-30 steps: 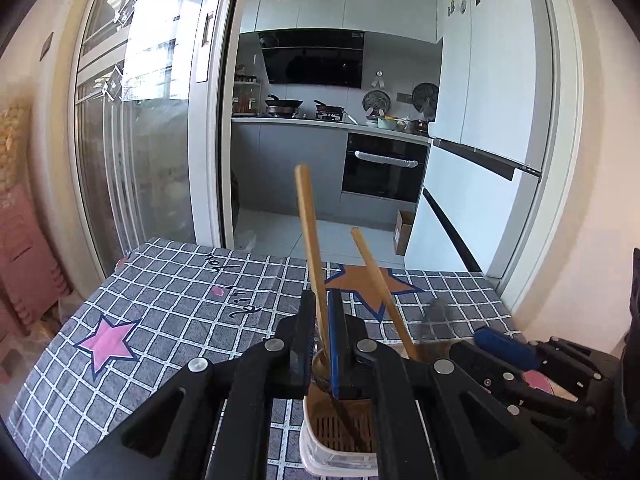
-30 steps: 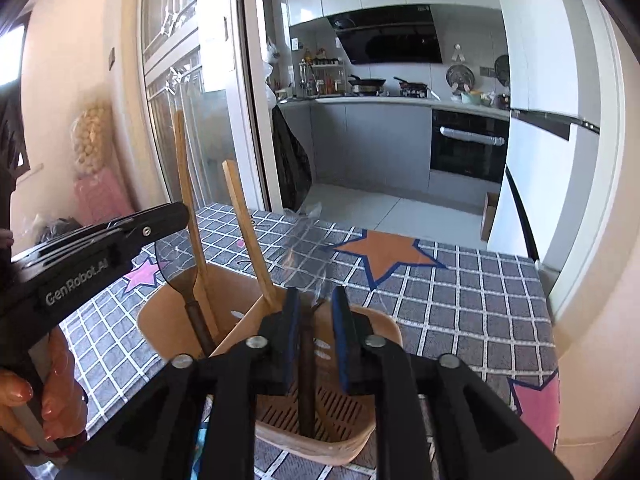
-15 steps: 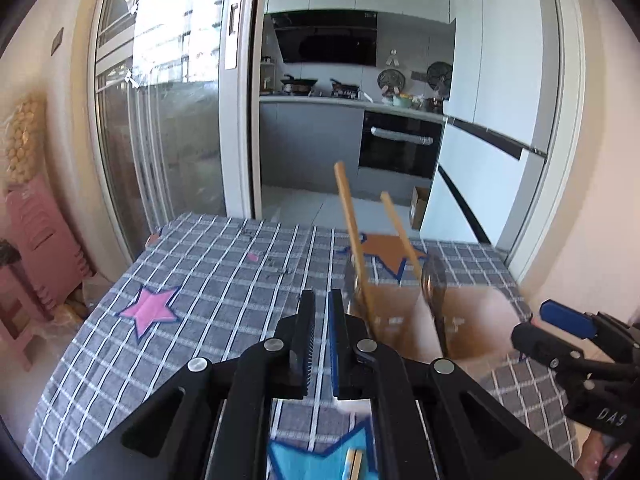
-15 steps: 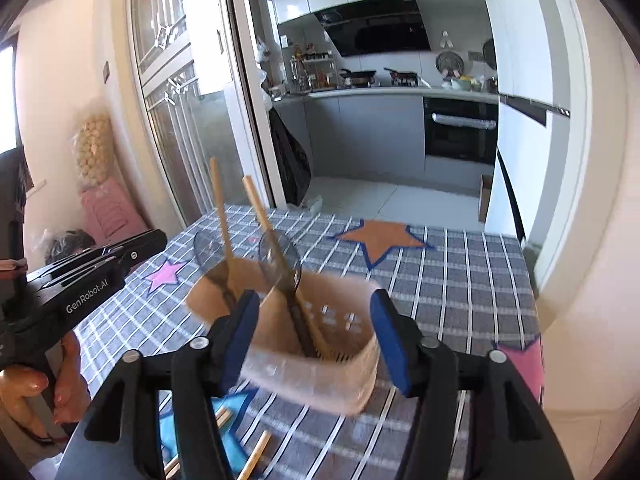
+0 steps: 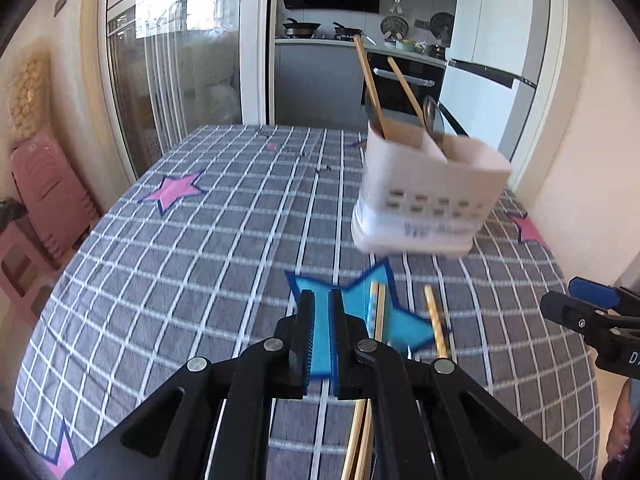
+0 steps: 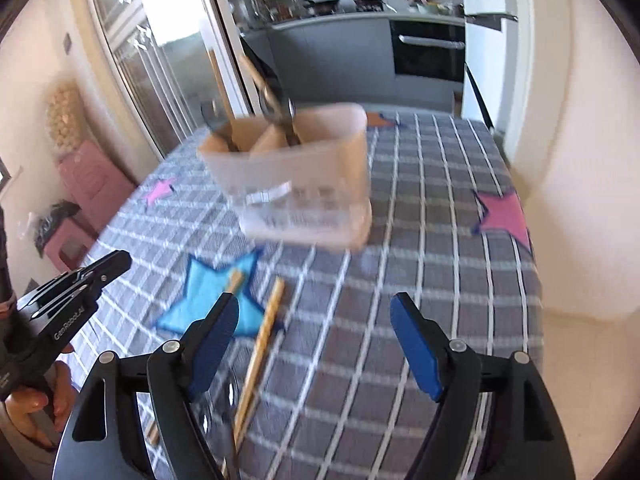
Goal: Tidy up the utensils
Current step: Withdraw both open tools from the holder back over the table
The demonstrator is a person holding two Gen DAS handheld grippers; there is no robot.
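Left claw: my left gripper (image 5: 320,308) is staying pressed together, gripping nothing, hovering over the blue star (image 5: 360,312) on the checked tablecloth (image 5: 192,264).
Right claw: my right gripper (image 6: 316,320) is spreading its jaws wide, with only bare cloth between the blue pads (image 6: 416,344).
Utensil holder: the white holder (image 6: 296,184) is standing at twelve o'clock from my right claw, apart from it, carrying wooden-handled utensils (image 5: 374,92).
Loose chopsticks: wooden chopsticks (image 6: 260,344) are lying at about ten o'clock, just beside my right claw's left finger.
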